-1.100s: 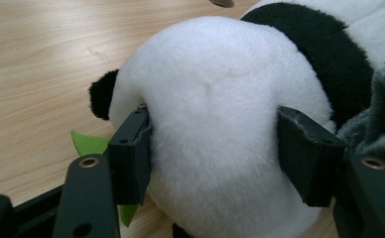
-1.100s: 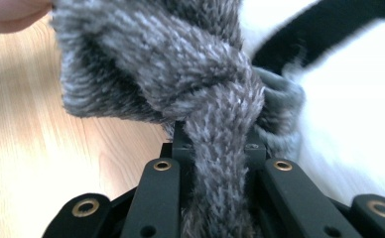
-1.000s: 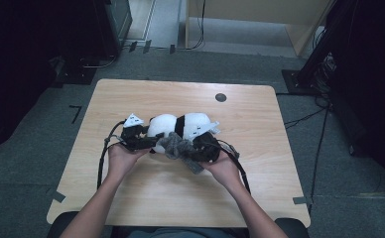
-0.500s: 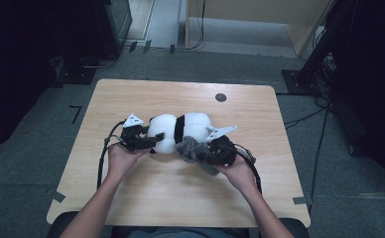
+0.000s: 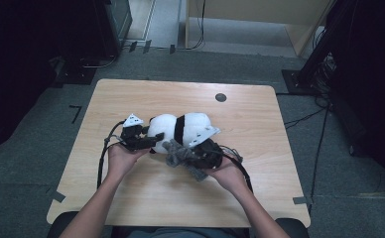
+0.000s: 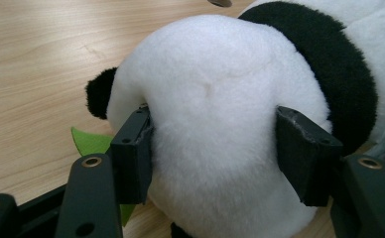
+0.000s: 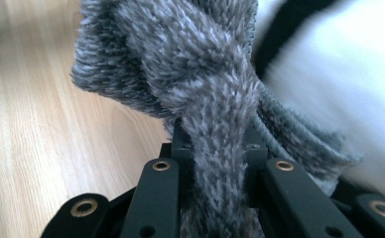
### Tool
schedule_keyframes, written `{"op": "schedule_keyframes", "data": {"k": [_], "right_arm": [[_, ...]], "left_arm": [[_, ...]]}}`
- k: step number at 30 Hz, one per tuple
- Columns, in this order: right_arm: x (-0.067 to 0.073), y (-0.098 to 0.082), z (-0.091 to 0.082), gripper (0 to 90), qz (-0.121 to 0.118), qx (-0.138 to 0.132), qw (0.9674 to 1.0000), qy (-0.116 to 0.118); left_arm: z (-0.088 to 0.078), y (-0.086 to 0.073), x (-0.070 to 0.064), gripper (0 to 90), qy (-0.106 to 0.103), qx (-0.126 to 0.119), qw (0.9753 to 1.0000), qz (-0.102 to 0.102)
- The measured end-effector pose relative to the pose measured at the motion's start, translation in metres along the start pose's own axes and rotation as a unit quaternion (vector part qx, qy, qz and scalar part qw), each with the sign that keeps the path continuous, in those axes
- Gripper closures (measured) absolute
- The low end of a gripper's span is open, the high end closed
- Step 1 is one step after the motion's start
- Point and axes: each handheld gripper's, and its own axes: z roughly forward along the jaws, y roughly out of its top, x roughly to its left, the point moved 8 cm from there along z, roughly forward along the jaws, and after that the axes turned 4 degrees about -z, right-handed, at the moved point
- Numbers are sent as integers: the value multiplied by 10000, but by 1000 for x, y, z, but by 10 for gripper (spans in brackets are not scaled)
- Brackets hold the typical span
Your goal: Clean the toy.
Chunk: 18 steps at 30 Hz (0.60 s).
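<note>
The left gripper [image 6: 215,148] has its pads pressed into the white head of the toy panda [image 5: 180,130], lying mid-table [image 5: 131,99], while the right gripper [image 7: 215,148] pinches the grey knitted scarf [image 7: 190,74] tight. Since a second ago the right hand has drawn that scarf out sideways and nearer the table's front edge. I'd say the knot is being tightened or pulled loose

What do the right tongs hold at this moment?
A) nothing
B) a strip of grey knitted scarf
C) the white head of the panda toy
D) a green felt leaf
B: in the right gripper view the right tongs are shut on the grey knitted scarf, which runs down between the two black jaws, beside the panda toy.
</note>
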Motion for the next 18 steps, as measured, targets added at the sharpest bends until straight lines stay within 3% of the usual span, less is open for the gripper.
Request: {"op": "schedule_keyframes", "data": {"k": [11,18], "right_arm": [[17,32,52,771,-470,403,9973,395],[10,42,74,772,-426,277,9983,271]], "left_arm": [[0,0,0,377,-14,23,10000,-24],[0,1,1,382,26,21,10000,11]]}}
